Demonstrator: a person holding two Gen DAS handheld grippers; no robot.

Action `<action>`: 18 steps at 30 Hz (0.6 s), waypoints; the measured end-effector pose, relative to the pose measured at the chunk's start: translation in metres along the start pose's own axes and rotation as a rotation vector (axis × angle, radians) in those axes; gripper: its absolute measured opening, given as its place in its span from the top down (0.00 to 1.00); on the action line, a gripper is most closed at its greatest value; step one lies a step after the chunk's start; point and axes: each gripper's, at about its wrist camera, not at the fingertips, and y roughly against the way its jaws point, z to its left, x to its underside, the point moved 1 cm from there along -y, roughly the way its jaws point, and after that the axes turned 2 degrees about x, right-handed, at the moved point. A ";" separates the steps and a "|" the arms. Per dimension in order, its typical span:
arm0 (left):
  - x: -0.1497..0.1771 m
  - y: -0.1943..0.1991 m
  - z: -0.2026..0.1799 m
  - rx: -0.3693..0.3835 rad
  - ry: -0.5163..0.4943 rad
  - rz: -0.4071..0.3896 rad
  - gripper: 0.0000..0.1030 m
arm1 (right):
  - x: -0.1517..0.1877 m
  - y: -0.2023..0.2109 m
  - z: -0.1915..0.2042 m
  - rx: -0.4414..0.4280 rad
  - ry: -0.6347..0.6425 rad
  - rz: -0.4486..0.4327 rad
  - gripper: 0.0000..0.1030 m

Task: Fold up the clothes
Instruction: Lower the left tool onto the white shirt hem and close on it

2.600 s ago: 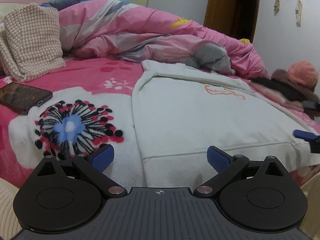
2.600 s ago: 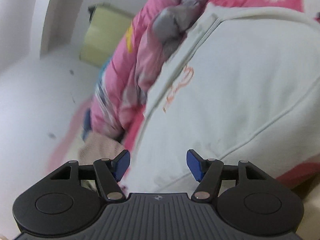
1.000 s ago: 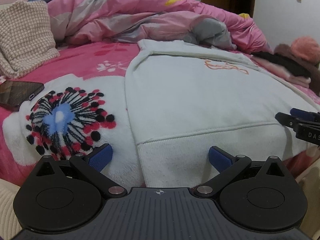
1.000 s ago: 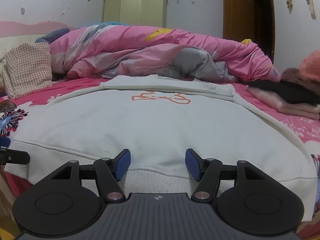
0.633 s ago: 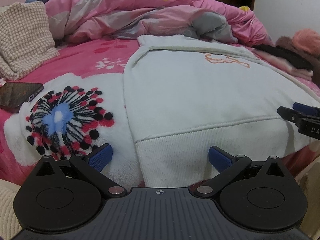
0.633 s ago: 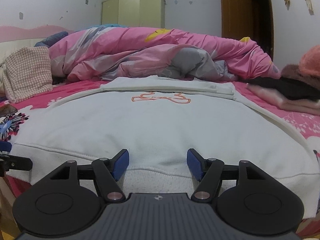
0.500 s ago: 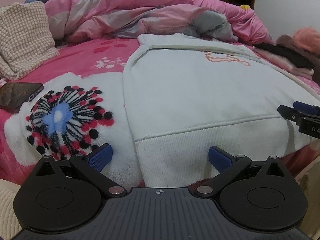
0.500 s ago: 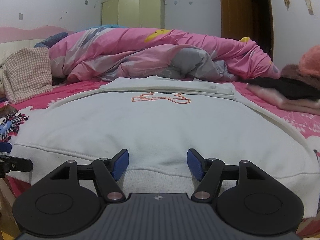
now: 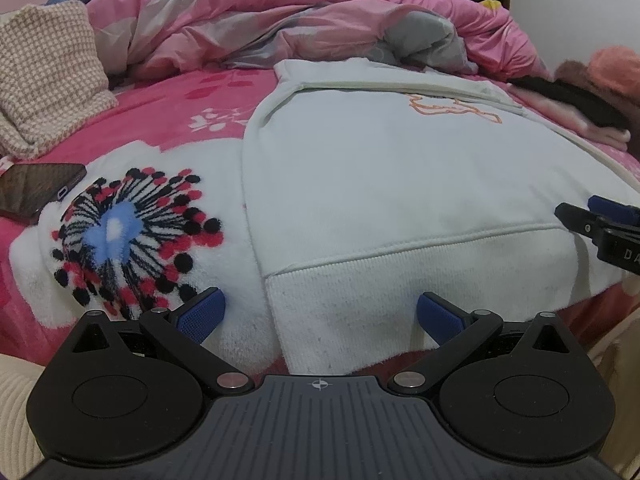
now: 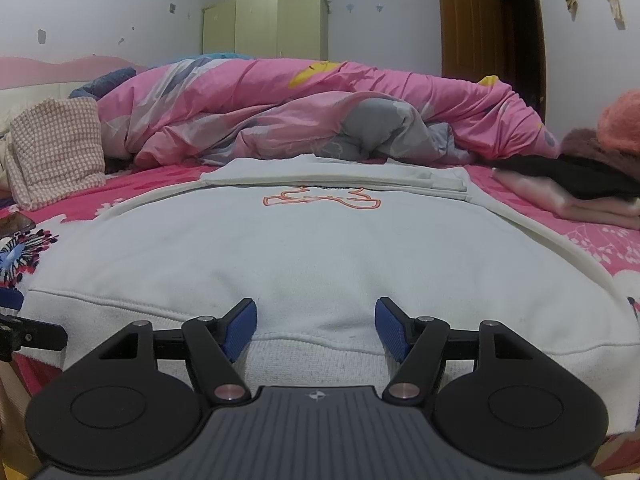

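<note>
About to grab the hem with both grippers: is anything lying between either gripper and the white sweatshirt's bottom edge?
Nothing visible. The left gripper and right gripper both stand open right at the sweatshirt hem, bare fabric between their pads. The phone lies off to the left, clear of it.

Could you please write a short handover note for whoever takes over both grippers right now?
Left gripper: open, holding nothing, at the left corner of the hem.
Right gripper: open, holding nothing; its fingers have just been opening over the hem's ribbing.
White sweatshirt: flat on the bed, hem nearest, sleeves apparently already tucked in.
Phone: lies left of the sweatshirt.
Done: garment laid out.
Left: probably grip the hem and fold it towards the collar.
</note>
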 end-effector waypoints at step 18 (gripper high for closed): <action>0.008 0.022 0.010 0.065 0.005 -0.008 0.24 | -0.001 0.002 0.001 0.002 -0.006 -0.003 0.33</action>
